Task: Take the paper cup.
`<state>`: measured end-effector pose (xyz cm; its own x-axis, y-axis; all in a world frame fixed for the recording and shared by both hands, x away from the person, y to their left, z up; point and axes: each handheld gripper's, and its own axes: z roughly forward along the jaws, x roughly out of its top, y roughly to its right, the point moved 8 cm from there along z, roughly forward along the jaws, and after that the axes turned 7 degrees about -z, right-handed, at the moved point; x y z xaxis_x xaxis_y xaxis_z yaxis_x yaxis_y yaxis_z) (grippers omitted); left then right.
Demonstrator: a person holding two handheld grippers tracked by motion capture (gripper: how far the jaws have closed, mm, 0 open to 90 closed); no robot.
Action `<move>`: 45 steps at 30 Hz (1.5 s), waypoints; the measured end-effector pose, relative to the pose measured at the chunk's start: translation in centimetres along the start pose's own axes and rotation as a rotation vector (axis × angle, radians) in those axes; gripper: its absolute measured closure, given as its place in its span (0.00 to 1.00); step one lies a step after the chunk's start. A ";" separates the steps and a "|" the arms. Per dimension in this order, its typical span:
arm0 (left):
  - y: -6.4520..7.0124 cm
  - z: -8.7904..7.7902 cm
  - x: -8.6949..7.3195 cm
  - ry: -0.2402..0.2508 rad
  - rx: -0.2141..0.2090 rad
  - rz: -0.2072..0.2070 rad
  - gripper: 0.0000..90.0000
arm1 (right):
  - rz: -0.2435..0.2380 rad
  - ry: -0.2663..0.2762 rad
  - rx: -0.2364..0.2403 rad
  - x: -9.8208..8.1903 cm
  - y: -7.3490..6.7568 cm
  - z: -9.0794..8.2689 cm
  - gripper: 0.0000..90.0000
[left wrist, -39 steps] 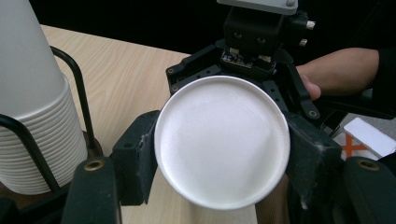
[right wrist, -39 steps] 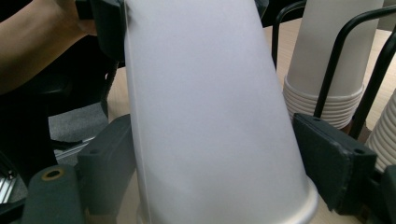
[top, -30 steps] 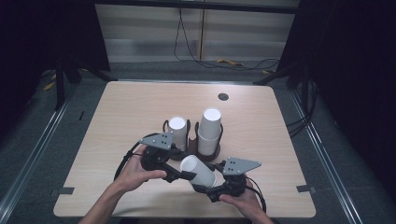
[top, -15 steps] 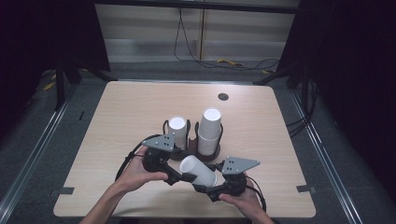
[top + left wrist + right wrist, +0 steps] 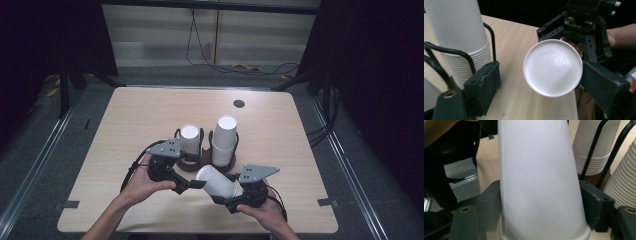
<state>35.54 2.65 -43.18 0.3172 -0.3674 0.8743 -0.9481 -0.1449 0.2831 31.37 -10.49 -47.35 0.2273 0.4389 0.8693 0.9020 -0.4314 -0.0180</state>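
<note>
Cup (image 5: 218, 180) clamped near its rim in my right gripper (image 5: 239, 196), lying tilted above the table, base toward my left gripper (image 5: 186, 185), whose jaws have just been opening and now stand apart around it. Handover done; placing left.

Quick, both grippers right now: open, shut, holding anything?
Left gripper: open, jaws have just been opening, their pads off the white paper cup between them.
Right gripper: shut on that cup's sides.

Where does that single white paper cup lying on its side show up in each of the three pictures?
High view: the paper cup lies low centre.
Left gripper view: its round bottom faces the camera, centre right.
Right gripper view: its side wall fills the middle.
Shared landmark: the stacked cups in the wire holder.
</note>
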 end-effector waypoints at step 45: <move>-1.3 -1.4 -2.3 -0.177 0.087 0.095 0.21 | -0.129 -0.306 -0.001 -0.5 1.4 1.6 0.30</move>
<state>35.96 4.96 -45.02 0.2330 -0.5373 0.8106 -0.9708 -0.1777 0.1613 33.12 -10.10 -48.62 0.2113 0.7065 0.6755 0.9301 -0.3577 0.0832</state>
